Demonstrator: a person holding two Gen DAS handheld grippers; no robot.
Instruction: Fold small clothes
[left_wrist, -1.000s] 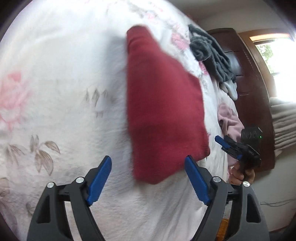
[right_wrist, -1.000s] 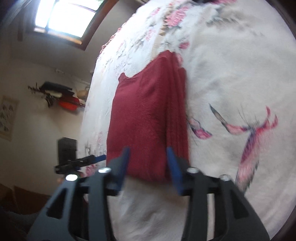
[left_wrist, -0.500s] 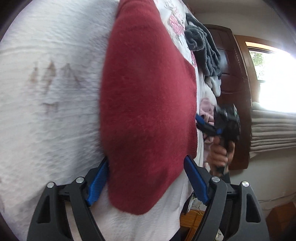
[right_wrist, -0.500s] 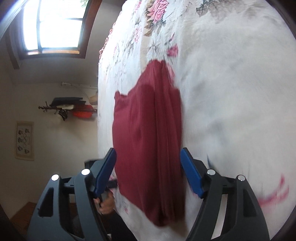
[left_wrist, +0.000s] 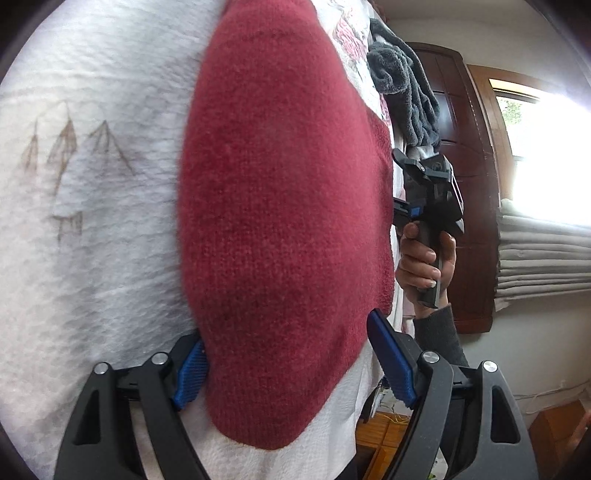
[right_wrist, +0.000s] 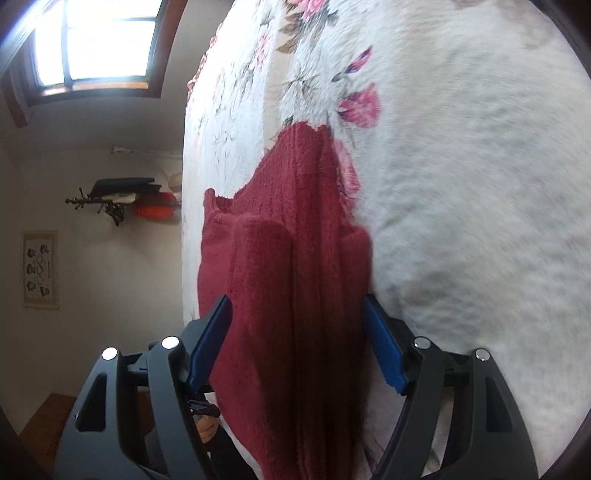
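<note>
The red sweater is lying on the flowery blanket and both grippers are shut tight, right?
Not quite. The red sweater is on the flowery blanket, but the left gripper and right gripper are open around it, as both wrist views show.

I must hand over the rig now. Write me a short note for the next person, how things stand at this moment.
Left gripper: open, jaws astride the near end of the red sweater.
Right gripper: open, astride the other end, nothing clamped.
Sweater lies on the white bedspread, folded lengthwise into a narrow strip, layers showing in the right view.
Left to do, likely: close both on the ends, fold end to end. Grey garment waits beyond.
</note>
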